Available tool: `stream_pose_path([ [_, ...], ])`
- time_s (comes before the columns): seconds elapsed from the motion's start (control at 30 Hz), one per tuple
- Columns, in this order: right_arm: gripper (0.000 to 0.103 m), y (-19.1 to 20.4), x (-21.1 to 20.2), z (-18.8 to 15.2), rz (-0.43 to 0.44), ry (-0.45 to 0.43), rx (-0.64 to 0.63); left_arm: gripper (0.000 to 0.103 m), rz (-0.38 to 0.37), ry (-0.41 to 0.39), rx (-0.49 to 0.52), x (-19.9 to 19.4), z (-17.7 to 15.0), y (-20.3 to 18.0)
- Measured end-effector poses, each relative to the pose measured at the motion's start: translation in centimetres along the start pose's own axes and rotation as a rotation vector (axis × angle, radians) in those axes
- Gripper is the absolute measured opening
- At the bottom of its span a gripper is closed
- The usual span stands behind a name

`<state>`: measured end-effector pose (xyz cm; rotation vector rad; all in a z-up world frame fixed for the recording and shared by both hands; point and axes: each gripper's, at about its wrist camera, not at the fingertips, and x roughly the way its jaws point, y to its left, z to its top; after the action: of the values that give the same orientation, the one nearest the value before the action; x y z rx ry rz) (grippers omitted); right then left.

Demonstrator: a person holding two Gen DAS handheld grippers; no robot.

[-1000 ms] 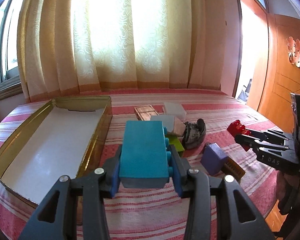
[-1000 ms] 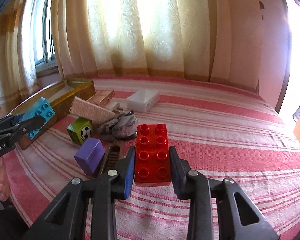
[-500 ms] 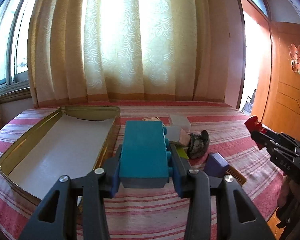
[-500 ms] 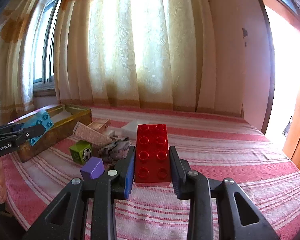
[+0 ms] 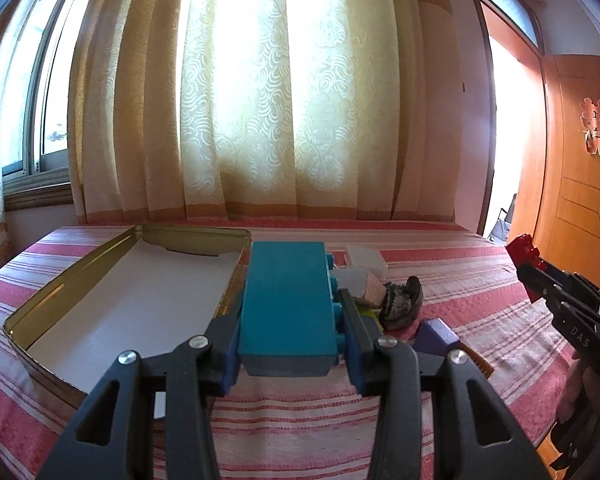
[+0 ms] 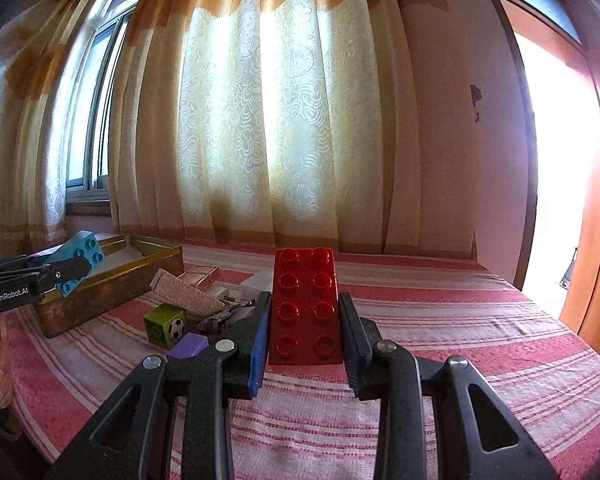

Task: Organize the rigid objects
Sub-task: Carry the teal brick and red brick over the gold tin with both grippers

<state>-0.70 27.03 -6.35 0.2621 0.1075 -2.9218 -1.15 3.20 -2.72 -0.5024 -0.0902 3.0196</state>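
Striped red-and-white cloth point(image 5: 440, 248) covers the work surface; cream curtains point(image 5: 268, 100) hang behind, backlit.

Left gripper point(image 5: 288, 344): jaws closed on the teal brick point(image 5: 286, 300), smooth face up, studs toward the right pad. It is held off the cloth just right of the gold tin point(image 5: 36, 300), which sits at the left and is open, with a bare pale floor.

Right gripper point(image 6: 304, 344): jaws closed on the red brick point(image 6: 305, 304), studs up, pads on its two long sides, clear of the cloth.

Loose pile between tin and right gripper: green cube point(image 6: 165, 326) with football print, purple block point(image 6: 188, 346), patterned flat box point(image 6: 186, 292), clear box point(image 6: 256, 282), and a dark crumpled item I cannot identify.

Handling, judged: both bricks look like hollow moulded plastic, so light, stiff, not fragile. Glossy sides could slip; gripping the flat long walls mid-length, as now, seems soundest. Studs on the teal brick give the right pad an uneven seat, so it may twist on release.
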Motion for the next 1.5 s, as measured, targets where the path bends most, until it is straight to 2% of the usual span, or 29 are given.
stream_pose_path([
  [0.27,0.034,-0.1,-0.5,-0.1,-0.017,-0.025,0.008,0.041,0.002,-0.040,-0.008,-0.6,0.1,0.2],
  [0.7,0.034,0.0,-1.1,0.0,-0.055,-0.059,0.035,0.041,0.010,-0.052,-0.022,-1.0,-0.1,0.8],
  [0.9,0.034,0.7,-1.0,0.0,-0.061,-0.062,0.037,0.041,0.042,-0.065,-0.010,-1.4,-0.2,1.2],
  [1.13,0.034,2.5,-0.7,0.2,-0.044,-0.052,0.028,0.041,0.090,-0.075,-0.023,-1.8,-0.1,3.2],
  [1.5,0.034,6.8,-0.3,0.3,0.030,-0.058,-0.027,0.041,0.127,-0.092,-0.036,-2.2,-0.1,5.1],
])
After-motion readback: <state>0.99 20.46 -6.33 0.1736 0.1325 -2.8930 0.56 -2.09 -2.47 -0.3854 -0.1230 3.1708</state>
